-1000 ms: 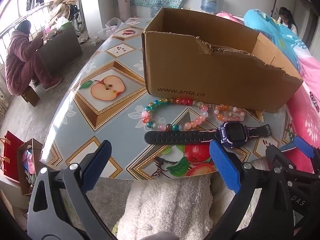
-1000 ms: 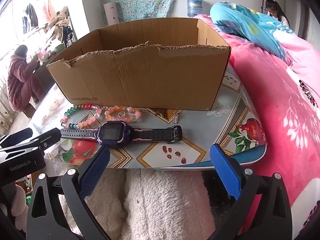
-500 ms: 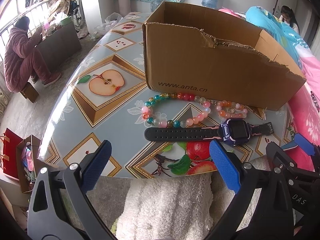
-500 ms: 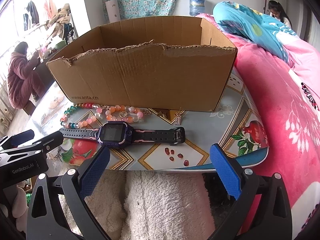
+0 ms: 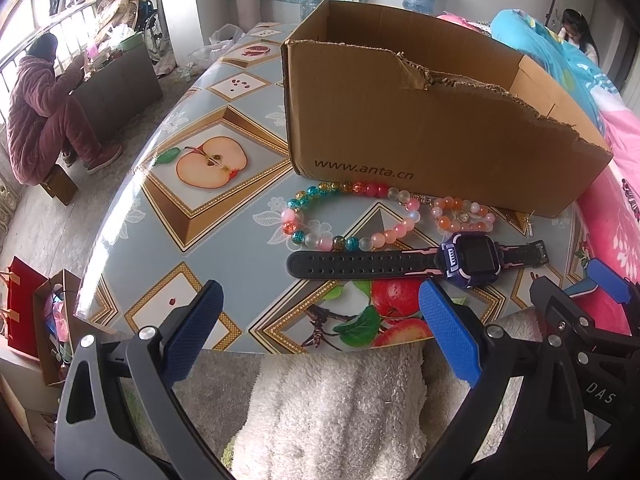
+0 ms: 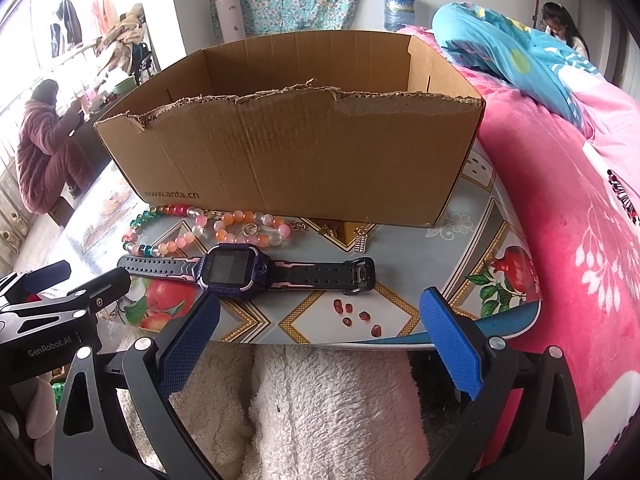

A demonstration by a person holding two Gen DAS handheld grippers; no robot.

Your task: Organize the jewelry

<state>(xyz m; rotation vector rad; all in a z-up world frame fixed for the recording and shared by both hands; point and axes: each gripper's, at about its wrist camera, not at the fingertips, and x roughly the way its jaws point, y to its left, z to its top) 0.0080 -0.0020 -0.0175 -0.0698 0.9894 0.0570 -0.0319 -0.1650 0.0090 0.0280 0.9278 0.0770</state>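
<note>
**2 grippers move in closer, nothing picked up yet**

Both of your grippers have crept a little nearer to the table (image 5: 132, 216) in the last second. The box (image 6: 304, 160) and the watch (image 6: 236, 272) look a bit bigger than they did before. Nothing on the table has moved, so no jewelry is sorted yet. I think you are still lining up for your first grab.

Your left gripper (image 5: 320, 332) is spread wide and holds nothing. Your right gripper (image 6: 316, 332) is spread wide too, also holding nothing.

The watch lies flat near the table's front edge. In the right view, its face sits just above the left pad (image 6: 188, 344), not between the 2 pads. In the left view, the face sits just past the right pad (image 5: 448, 336).

The big bead bracelet (image 5: 344, 216) and the small orange one (image 5: 464, 216) lie behind the watch, right up against the box. Both are farther from your fingers than the watch is.
</note>
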